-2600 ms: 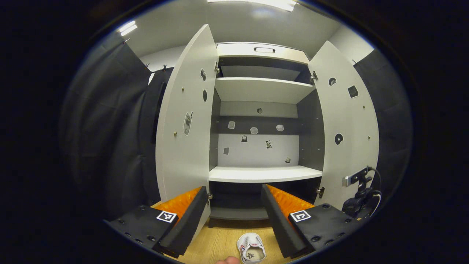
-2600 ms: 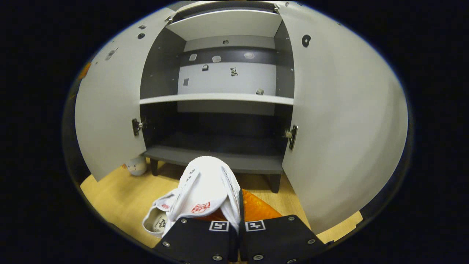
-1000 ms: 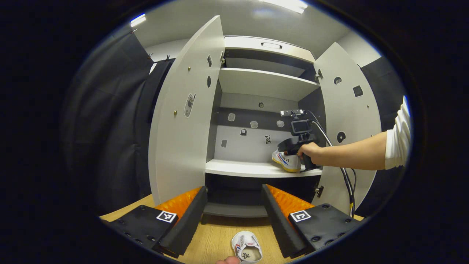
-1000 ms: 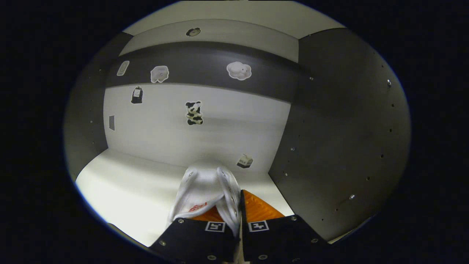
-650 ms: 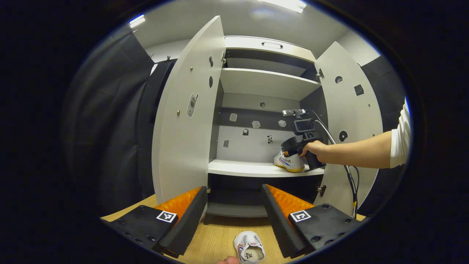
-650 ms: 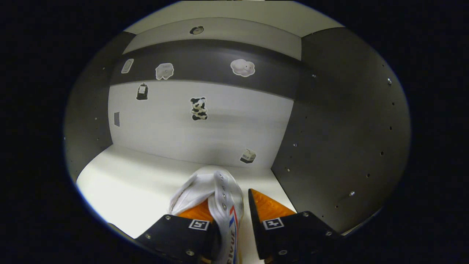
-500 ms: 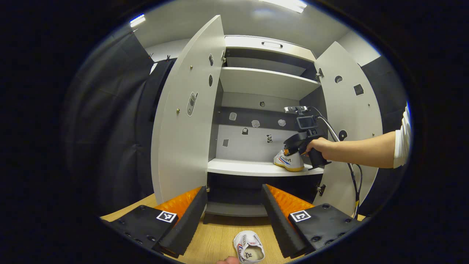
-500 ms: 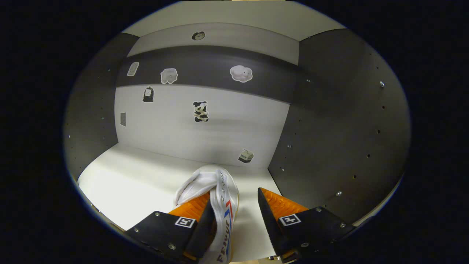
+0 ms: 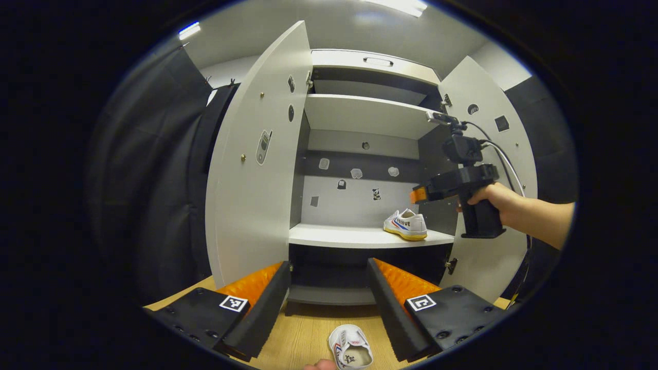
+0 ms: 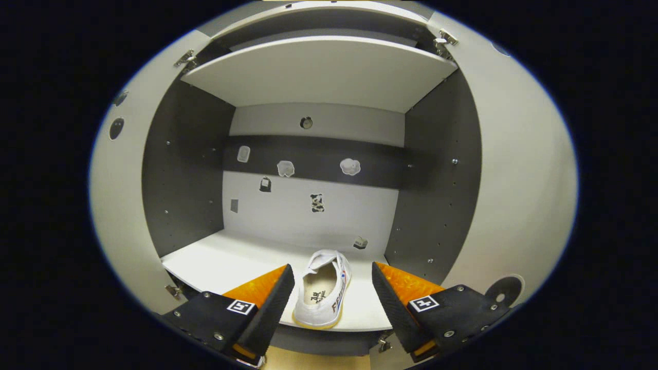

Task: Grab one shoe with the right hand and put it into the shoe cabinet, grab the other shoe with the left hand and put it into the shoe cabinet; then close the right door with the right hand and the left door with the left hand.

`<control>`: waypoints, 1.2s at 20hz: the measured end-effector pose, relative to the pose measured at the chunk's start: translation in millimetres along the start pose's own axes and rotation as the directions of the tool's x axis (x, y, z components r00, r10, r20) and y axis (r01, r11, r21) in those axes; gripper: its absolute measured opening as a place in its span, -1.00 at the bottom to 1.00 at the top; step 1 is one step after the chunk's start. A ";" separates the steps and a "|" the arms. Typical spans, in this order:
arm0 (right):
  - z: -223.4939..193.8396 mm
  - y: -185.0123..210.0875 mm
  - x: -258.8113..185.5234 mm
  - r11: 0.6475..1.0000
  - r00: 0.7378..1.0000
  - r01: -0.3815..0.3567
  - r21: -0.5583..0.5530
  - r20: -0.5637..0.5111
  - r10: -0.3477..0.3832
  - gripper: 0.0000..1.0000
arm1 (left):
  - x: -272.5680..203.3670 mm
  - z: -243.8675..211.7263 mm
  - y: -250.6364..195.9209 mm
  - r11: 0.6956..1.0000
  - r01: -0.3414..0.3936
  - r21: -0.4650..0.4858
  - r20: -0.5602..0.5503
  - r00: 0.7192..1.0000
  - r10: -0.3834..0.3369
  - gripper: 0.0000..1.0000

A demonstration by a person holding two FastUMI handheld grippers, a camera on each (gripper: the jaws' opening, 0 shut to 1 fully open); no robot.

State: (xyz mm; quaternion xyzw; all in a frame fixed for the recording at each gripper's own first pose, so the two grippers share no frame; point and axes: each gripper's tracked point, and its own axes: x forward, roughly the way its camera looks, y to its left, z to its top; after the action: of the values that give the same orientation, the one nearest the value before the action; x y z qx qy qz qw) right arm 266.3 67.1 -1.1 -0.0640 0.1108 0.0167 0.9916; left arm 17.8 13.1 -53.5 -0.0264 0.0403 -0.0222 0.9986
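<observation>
On the shoe cabinet (image 10: pixel 318 72) shelf (image 10: pixel 221 262), one shoe (image 10: pixel 324 293) beyond the gaping right claw (image 10: pixel 329 288); left claw (image 9: pixel 329 288) likewise apart.

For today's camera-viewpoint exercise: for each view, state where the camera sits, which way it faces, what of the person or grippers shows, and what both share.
Left gripper view: low over the floor, facing the open shoe cabinet; own left gripper, the right gripper and a hand.
Right gripper view: at shelf height, facing in; own right gripper.
Shared: the shelved shoe.

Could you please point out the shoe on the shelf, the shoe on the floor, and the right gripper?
Shelf shoe (image 10: pixel 323 295): right gripper view, insole.
Floor shoe (image 9: pixel 351 352): left gripper view, opening.
Right gripper (image 9: pixel 419 195): left gripper view, fingertip end.
</observation>
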 end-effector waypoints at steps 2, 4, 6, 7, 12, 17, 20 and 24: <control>4.8 4.0 -32.1 1.000 0.998 -0.014 0.016 0.058 0.013 0.89 | -0.7 -3.9 0.4 1.000 -0.003 0.002 -0.012 1.000 0.003 0.92; 4.3 4.6 -65.8 0.999 0.994 -0.025 0.040 0.109 0.020 0.88 | -1.0 -8.5 -1.2 1.000 -0.001 0.003 -0.026 1.000 0.001 0.92; -4.1 3.2 -93.2 0.998 0.989 -0.029 0.057 0.144 0.021 0.88 | -0.2 -13.3 -4.4 1.000 0.000 0.009 -0.043 0.999 0.000 0.92; -10.9 1.0 -107.6 0.998 0.987 -0.027 0.063 0.157 0.017 0.88 | -1.6 -15.9 -5.5 1.000 0.001 0.011 -0.049 0.999 -0.001 0.93; -55.9 -9.9 -168.7 0.996 0.976 -0.002 0.085 0.218 -0.016 0.88 | -3.9 -44.3 -14.5 1.000 0.022 0.014 -0.126 0.992 -0.020 0.93; -96.5 -25.3 -217.5 0.996 0.969 0.043 0.079 0.241 -0.061 0.88 | -10.9 -99.1 -15.6 0.998 0.043 0.040 -0.242 0.970 -0.032 0.94; -116.9 -30.4 -242.6 0.997 0.972 0.059 0.046 0.225 -0.068 0.88 | -14.9 -161.8 -25.9 0.994 0.112 0.020 -0.389 0.916 -0.095 0.93; -140.8 -33.4 -259.5 0.998 0.980 0.057 0.006 0.192 -0.057 0.89 | -20.0 -255.7 -21.9 0.988 0.151 -0.019 -0.580 0.804 -0.134 0.94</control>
State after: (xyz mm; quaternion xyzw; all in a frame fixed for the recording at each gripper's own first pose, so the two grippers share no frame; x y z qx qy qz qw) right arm -15.6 10.7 -75.6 -0.0653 0.0129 -0.0058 0.9978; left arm -23.9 -20.9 -305.2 -0.0075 0.3397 -0.1045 0.9347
